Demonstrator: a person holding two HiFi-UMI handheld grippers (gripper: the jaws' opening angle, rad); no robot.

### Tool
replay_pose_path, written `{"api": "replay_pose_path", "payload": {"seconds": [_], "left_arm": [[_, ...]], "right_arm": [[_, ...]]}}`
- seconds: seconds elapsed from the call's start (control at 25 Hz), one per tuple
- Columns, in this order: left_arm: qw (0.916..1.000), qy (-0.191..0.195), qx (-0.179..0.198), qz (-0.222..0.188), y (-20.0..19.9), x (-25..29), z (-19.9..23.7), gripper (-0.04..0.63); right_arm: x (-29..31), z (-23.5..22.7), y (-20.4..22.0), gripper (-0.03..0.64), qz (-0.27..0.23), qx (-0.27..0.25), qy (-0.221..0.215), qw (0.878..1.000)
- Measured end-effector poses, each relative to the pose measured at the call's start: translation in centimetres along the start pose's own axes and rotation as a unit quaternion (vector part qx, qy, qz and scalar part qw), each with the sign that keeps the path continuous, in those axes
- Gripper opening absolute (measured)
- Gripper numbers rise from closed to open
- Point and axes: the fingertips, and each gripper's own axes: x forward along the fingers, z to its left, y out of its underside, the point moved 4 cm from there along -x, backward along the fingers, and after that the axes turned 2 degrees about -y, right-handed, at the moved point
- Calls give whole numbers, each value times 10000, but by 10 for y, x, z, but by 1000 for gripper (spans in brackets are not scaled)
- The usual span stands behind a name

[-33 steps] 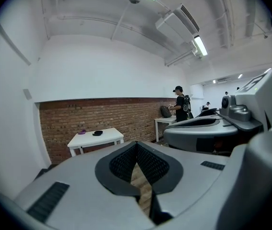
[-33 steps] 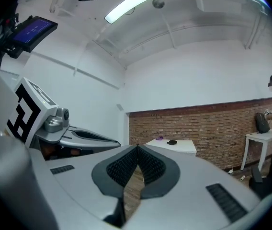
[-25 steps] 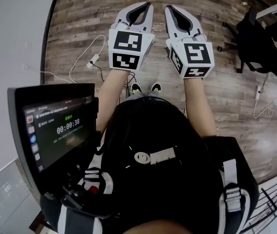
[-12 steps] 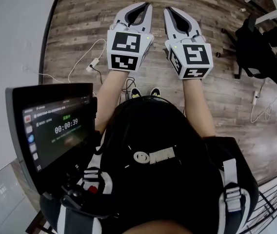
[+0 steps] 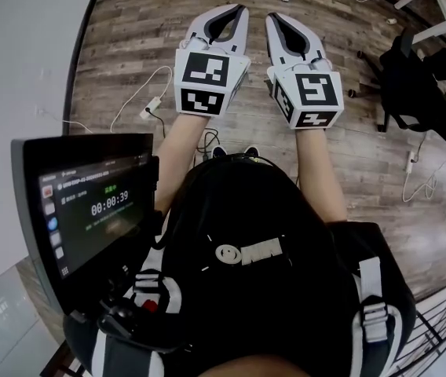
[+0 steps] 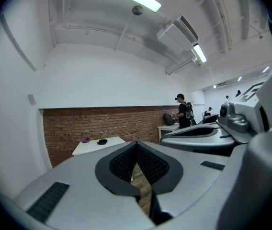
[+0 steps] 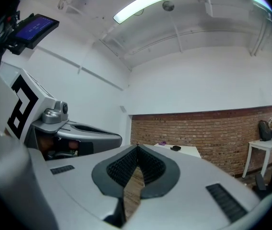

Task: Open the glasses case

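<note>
No glasses case can be surely seen near the hands. Far off, by a brick wall (image 6: 107,123), a white desk (image 6: 114,144) is seen, and a small dark thing (image 6: 102,141) and a small purple thing (image 6: 85,140) lie on it. The dark thing may be the case, but it is too small to tell, and it cannot be told if its lid is up or down.

The left gripper (image 5: 240,9) and the right gripper (image 5: 270,16) are held out in front of the body, side by side, over the wooden floor (image 5: 129,45). Both are well apart from the desk. This fits two times: the grippers being brought to the case, or being taken back from it. Which one it is cannot be told.

For carrying like this to be done well, the two grippers should be kept level and a little apart, so that they are not bumped together. They should also be kept clear of the screen (image 5: 89,210) strapped at the person's left side.

The fingers (image 6: 121,164) of the left gripper are pressed together at their tips, and nothing is held between them. Only floor is seen through the little gap lower down. The right gripper's fingers (image 7: 150,169) are closed tight in the same way, and nothing is held or touched.
</note>
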Motion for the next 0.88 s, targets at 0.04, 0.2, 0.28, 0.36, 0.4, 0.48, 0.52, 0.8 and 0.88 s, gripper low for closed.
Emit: {"api": "replay_pose_path", "payload": {"seconds": [0.04,0.2,0.28,0.36,0.4,0.48,0.52,0.8,0.88], "left_arm": [[10000,14,-14,-14,1,0,7,5],[9999,22,-16,-119,11,-18,13,5],[9999,29,-2,-133,11,-18,9,5],[9999,52,-14,-119,8,-10,15,5],[9999,63,-27,-105,7,-6,21,5],[9999,79,-56,-80,6,0,33,5],[9999,83,-70,-83,7,0,37,5],[9999,114,-105,-29,-5,29,35,5],[9998,139,-111,14,-15,46,35,5]], "right_arm": [[6,4,-1,6,14,-3,6,10000],[2,24,5,6,-12,-88,10,10000],[-2,22,7,6,-17,-95,16,10000],[7,17,4,6,16,-89,21,10000],[15,17,2,6,37,-86,15,10000],[28,18,-2,6,70,-81,-14,9999],[31,21,-2,6,71,-91,-29,9999],[43,-5,-11,6,97,-83,-66,9999],[51,-21,-18,6,129,-40,-60,9999]]}}
